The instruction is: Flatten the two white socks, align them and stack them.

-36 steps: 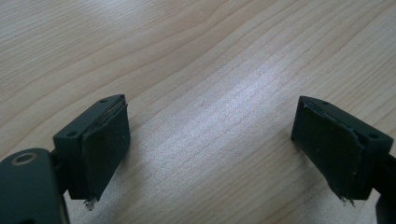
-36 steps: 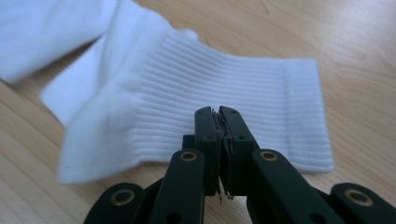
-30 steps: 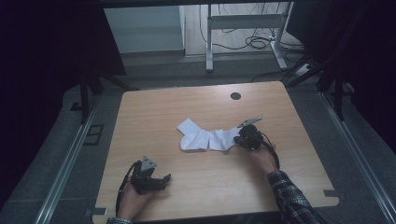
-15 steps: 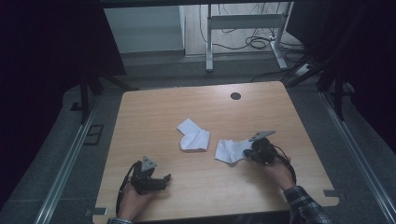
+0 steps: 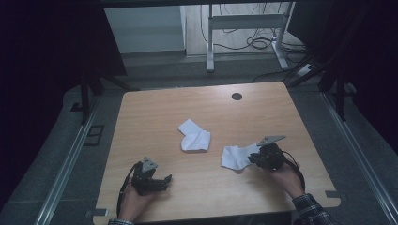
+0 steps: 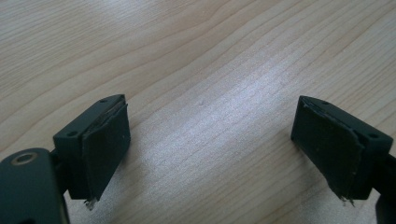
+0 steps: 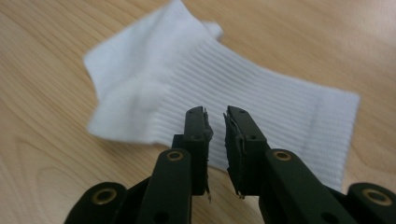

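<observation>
Your right gripper has just been opening its jaws, a narrow gap with nothing pinched. The white sock lies flat just beside it, apart from the other sock. Lift clear without snagging the ribbed cuff. Your left gripper waits wide open and empty.

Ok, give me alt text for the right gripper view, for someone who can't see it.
A white ribbed sock lies flat on the wooden table, just beyond the right tongs. Their black jaws stand slightly apart, having just been opening, with nothing between them.
</observation>
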### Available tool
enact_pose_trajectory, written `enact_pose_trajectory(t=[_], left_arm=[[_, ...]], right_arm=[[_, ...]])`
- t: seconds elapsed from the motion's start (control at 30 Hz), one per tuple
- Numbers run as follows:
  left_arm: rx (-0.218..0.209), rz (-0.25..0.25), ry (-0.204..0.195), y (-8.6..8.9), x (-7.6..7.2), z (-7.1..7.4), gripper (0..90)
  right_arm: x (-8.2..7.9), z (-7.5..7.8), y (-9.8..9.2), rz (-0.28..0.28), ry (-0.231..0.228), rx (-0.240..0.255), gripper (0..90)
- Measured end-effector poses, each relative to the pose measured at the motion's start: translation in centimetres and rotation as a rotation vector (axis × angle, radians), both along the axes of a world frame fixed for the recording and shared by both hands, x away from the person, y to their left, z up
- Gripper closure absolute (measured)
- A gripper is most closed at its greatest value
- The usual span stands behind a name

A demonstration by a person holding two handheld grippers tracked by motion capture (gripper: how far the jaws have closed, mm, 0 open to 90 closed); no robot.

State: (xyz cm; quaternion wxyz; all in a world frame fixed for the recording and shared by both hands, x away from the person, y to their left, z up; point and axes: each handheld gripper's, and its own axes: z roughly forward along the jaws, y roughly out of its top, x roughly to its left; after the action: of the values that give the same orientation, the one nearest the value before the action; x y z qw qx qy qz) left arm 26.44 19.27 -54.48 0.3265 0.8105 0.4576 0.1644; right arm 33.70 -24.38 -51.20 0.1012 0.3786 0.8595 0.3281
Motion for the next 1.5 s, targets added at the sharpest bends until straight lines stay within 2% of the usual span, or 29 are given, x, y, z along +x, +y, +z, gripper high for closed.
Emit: enact_pose_trajectory(t=[0.1, 0.13, 0.17, 0.33, 0.53, 0.7, 0.73, 0.77, 0.8, 0.87, 0.93, 0.97, 1.0, 1.03, 1.13, 1.27, 1.3, 1.33, 1.37, 1.43, 1.47, 1.5], left_arm=[[0.000, 0.000, 0.000, 0.0, 0.0, 0.0, 11.7], [0.000, 0.000, 0.000, 0.0, 0.0, 0.0, 11.7], [0.000, 0.000, 0.000, 0.0, 0.0, 0.0, 11.7], [0.000, 0.000, 0.000, 0.0, 0.0, 0.0, 11.7], [0.000, 0.000, 0.000, 0.0, 0.0, 0.0, 11.7], [0.000, 0.000, 0.000, 0.0, 0.0, 0.0, 11.7], [0.000, 0.000, 0.001, 0.0, 0.0, 0.0, 11.7], [0.000, 0.000, 0.000, 0.0, 0.0, 0.0, 11.7], [0.000, 0.000, 0.000, 0.0, 0.0, 0.0, 11.7], [0.000, 0.000, 0.001, 0.0, 0.0, 0.0, 11.7], [0.000, 0.000, 0.001, 0.0, 0.0, 0.0, 11.7], [0.000, 0.000, 0.001, 0.0, 0.0, 0.0, 11.7], [0.000, 0.000, 0.000, 0.0, 0.0, 0.0, 11.7], [0.000, 0.000, 0.000, 0.0, 0.0, 0.0, 11.7], [0.000, 0.000, 0.000, 0.0, 0.0, 0.0, 11.7], [0.000, 0.000, 0.000, 0.0, 0.0, 0.0, 11.7], [0.000, 0.000, 0.000, 0.0, 0.0, 0.0, 11.7], [0.001, -0.001, 0.000, 0.0, 0.0, 0.0, 11.7], [0.001, -0.001, 0.000, 0.0, 0.0, 0.0, 11.7], [0.005, -0.007, -0.003, 0.1, 0.0, 0.0, 11.7], [0.005, -0.007, -0.003, 0.1, 0.0, 0.0, 11.7], [0.005, -0.006, -0.003, 0.0, 0.0, 0.0, 11.7]], right_arm=[[-0.2, 0.6, 0.4, 0.012, -0.020, 0.017, 75.5], [-0.3, 1.2, 1.0, 0.030, -0.024, 0.049, 74.5], [-0.3, 1.4, 1.4, 0.041, -0.027, 0.059, 74.2], [-0.7, 1.8, 4.3, 0.103, -0.030, 0.065, 73.1], [-0.7, 1.2, 7.5, 0.158, -0.023, 0.047, 69.8], [-0.6, 0.6, 9.0, 0.176, -0.021, 0.019, 66.0], [-0.5, 0.1, 9.5, 0.182, -0.024, -0.008, 63.9], [-0.5, 0.1, 9.5, 0.182, -0.024, -0.008, 63.9], [-0.5, -0.5, 9.8, 0.181, -0.031, -0.041, 62.6], [-0.4, -0.8, 9.9, 0.183, -0.033, -0.053, 62.1], [-0.6, -1.3, 9.9, 0.176, -0.066, -0.074, 67.2], [-0.6, -1.3, 9.9, 0.176, -0.066, -0.074, 67.2], [-0.7, -1.3, 9.9, 0.174, -0.085, -0.095, 74.8], [-0.8, -1.3, 10.0, 0.172, -0.089, -0.104, 79.9], [-0.8, -1.1, 10.0, 0.166, -0.083, -0.121, 83.3], [-0.7, -0.6, 9.9, 0.168, -0.071, -0.094, 83.5], [-0.8, -0.2, 9.8, 0.167, -0.072, -0.074, 83.5], [-0.8, 0.9, 9.6, 0.162, -0.086, -0.028, 83.4], [-0.8, 1.5, 9.4, 0.160, -0.094, -0.004, 83.3], [-0.9, 2.8, 8.9, 0.161, -0.103, 0.037, 83.1], [-0.9, 2.8, 8.9, 0.161, -0.103, 0.037, 83.1], [-0.9, 3.3, 8.7, 0.155, -0.108, 0.059, 83.1]])
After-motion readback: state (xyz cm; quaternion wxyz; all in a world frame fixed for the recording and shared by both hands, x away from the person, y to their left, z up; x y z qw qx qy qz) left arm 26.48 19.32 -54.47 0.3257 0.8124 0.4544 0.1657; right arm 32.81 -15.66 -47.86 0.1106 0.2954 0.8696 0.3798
